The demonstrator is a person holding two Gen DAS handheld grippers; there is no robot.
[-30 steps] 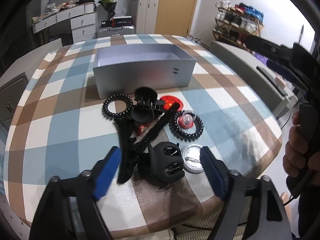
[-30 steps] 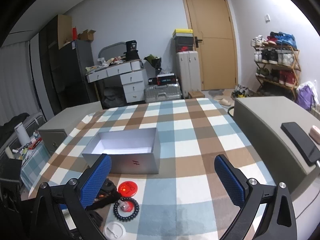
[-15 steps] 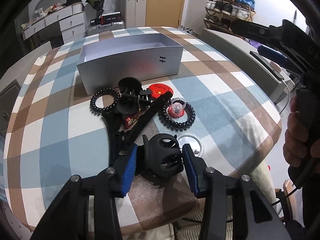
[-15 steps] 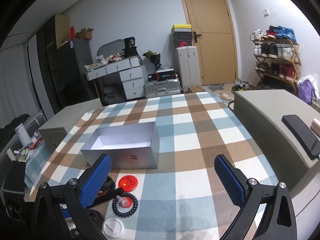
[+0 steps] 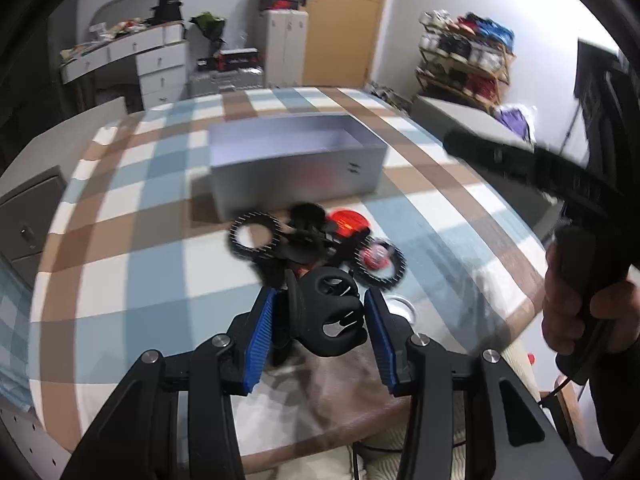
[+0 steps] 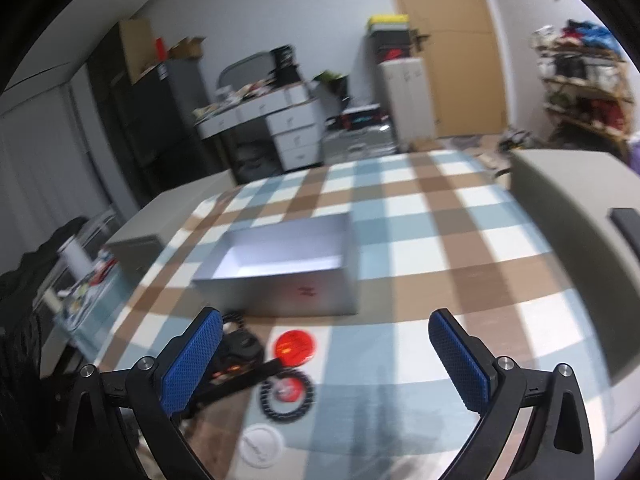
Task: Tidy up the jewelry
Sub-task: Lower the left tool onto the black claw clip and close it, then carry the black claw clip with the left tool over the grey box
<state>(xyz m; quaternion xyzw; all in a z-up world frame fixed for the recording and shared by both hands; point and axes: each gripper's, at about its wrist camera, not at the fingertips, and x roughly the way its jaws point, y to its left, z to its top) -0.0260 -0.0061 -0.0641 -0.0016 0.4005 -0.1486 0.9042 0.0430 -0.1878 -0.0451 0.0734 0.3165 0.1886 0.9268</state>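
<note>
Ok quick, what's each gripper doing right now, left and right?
Left gripper: shut on the black claw hair clip, held between its blue pads.
Right gripper: open, nothing between its pads.

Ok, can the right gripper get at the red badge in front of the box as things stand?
Probably yes. The right gripper is open and empty, and the red badge lies face up between it and the grey box, though a black strap touches its near edge.

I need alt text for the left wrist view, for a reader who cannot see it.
The left hand-held gripper is shut on a black claw hair clip, above a checked tablecloth. Beyond lie black spiral hair ties, a red badge and an open grey box; a hand holds the other gripper at right.
</note>
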